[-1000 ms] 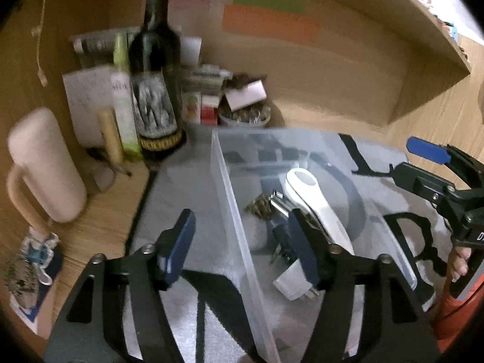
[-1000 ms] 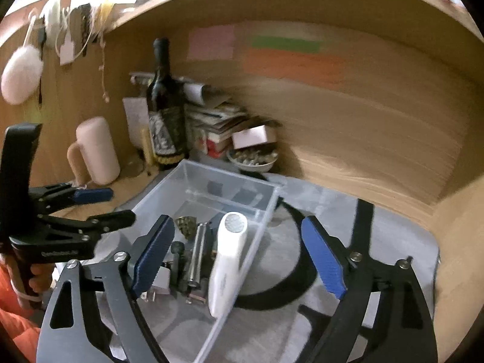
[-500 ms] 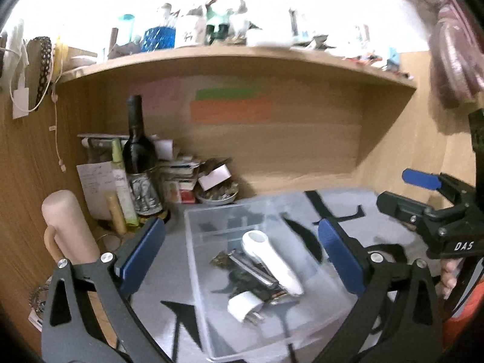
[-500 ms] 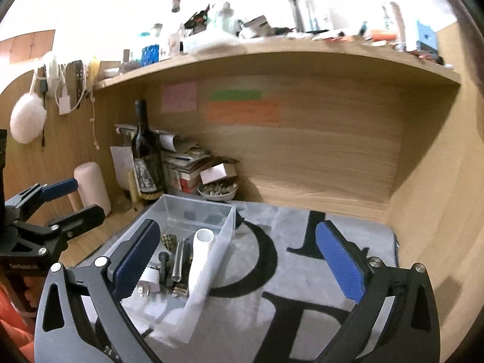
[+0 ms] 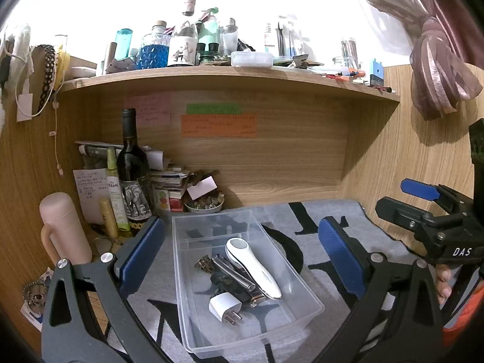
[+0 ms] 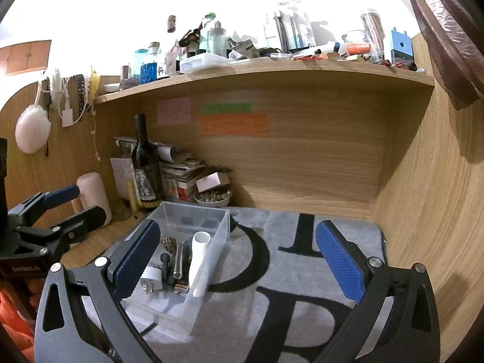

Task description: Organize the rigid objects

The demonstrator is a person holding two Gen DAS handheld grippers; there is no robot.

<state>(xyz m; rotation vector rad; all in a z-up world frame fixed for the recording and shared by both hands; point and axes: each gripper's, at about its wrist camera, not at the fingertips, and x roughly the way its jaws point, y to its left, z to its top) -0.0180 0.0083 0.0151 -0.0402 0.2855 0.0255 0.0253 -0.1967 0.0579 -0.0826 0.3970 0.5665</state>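
A clear plastic bin [image 5: 305,295] [image 6: 222,220] sits on the grey mat. In it lie a long white handheld device [image 5: 252,267] [image 6: 198,261], a white plug adapter [image 5: 225,305] [image 6: 151,278], a metal cylinder [image 5: 233,273] [image 6: 178,260], a small pine cone [image 5: 204,263] [image 6: 169,243] and dark small parts. My left gripper [image 5: 239,255] is held back from the bin, wide open, with nothing between its fingers. The right gripper [image 6: 236,258] is wide open too, empty, with the bin beside its left finger. Each gripper shows at the edge of the other's view.
A grey mat [image 6: 302,272] with black letters covers the desk. At the back left stand a wine bottle [image 5: 133,178], a pink flask [image 5: 63,230], stacked books and a bowl [image 5: 204,205]. A cluttered wooden shelf [image 5: 230,78] runs overhead; wooden walls close in both sides.
Both grippers have opened wider and pulled back and up from the bin, tilting upward so the shelf comes into view. The objects in the bin have not moved.
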